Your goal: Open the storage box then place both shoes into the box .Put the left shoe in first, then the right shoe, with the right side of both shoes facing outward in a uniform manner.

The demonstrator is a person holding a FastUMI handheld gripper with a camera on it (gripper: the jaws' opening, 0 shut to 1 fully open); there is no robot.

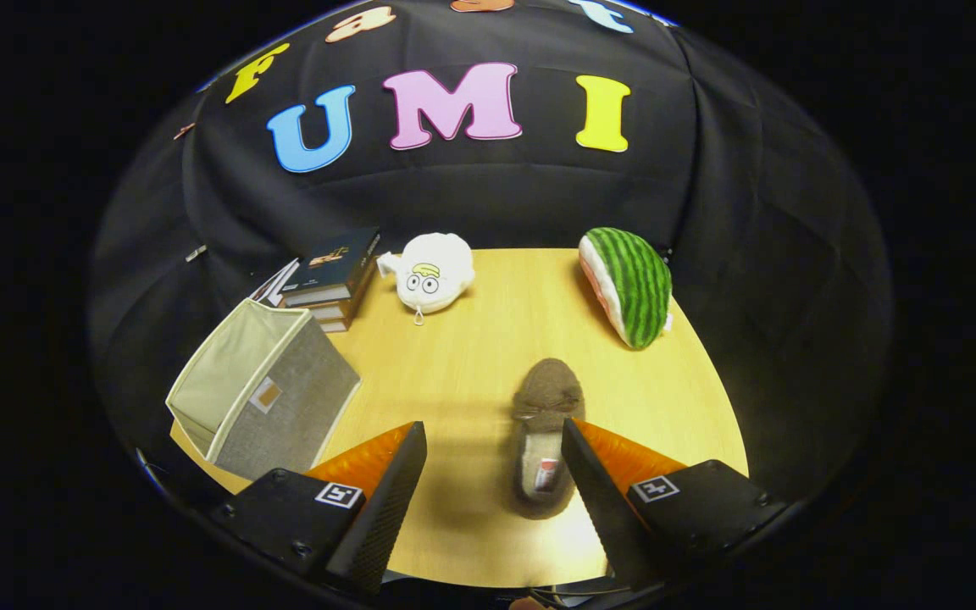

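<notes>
The tool [495, 440] hangs open above the bench [488, 339], its fingers astride the brown shoe [546, 440] near the front edge. The right finger sits nearly on the shoe's heel, so closing off-centre could twist it; the storage box [263, 394] stands open at the left edge.

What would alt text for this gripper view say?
An open gripper hovers over a brown slipper lying between its fingers on a wooden table. An open fabric box sits beside it, with books, a white plush and a watermelon plush beyond.

Brown slipper [546, 424], green-striped watermelon plush [630, 284], white toy [434, 271], beige-grey box [263, 390].
</notes>
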